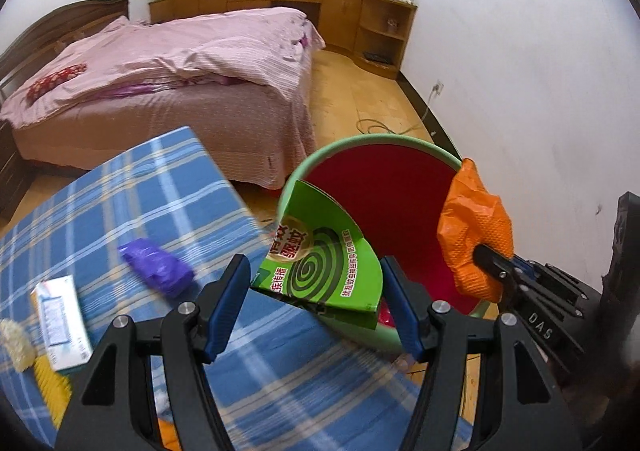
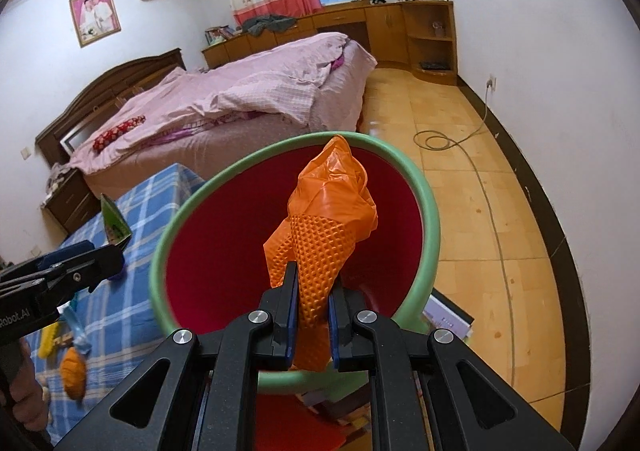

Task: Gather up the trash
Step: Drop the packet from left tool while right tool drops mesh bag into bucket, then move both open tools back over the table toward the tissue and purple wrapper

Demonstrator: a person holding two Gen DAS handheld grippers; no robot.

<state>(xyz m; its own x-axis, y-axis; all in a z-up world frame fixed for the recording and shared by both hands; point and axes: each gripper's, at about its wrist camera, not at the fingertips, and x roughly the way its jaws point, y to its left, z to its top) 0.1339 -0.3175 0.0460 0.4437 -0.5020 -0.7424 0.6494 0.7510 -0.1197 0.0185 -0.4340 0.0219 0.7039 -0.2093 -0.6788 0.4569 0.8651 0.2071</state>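
A flat green mosquito-coil box (image 1: pixel 320 263) sits between the pads of my left gripper (image 1: pixel 316 265), which is shut on it, held tilted over the near rim of the bin. The bin (image 1: pixel 360 141) has a pale green rim and a red inside. My right gripper (image 2: pixel 312 311) is shut on a crumpled orange glove (image 2: pixel 324 219), held above the bin's (image 2: pixel 428 203) mouth. In the left wrist view the orange glove (image 1: pixel 476 235) and right gripper (image 1: pixel 486 257) are at the bin's right rim. The right wrist view shows my left gripper (image 2: pixel 112 257) and the green box (image 2: pixel 114 223) edge-on at the left.
A table with a blue plaid cloth (image 1: pixel 120 191) stands left of the bin, bearing a purple crumpled wad (image 1: pixel 160 267), a white carton (image 1: pixel 60 315), a yellow brush (image 1: pixel 52 383) and an orange lump (image 2: pixel 74 371). A pink bed (image 1: pixel 180 63) lies behind. A cable (image 2: pixel 440 139) runs across the floor.
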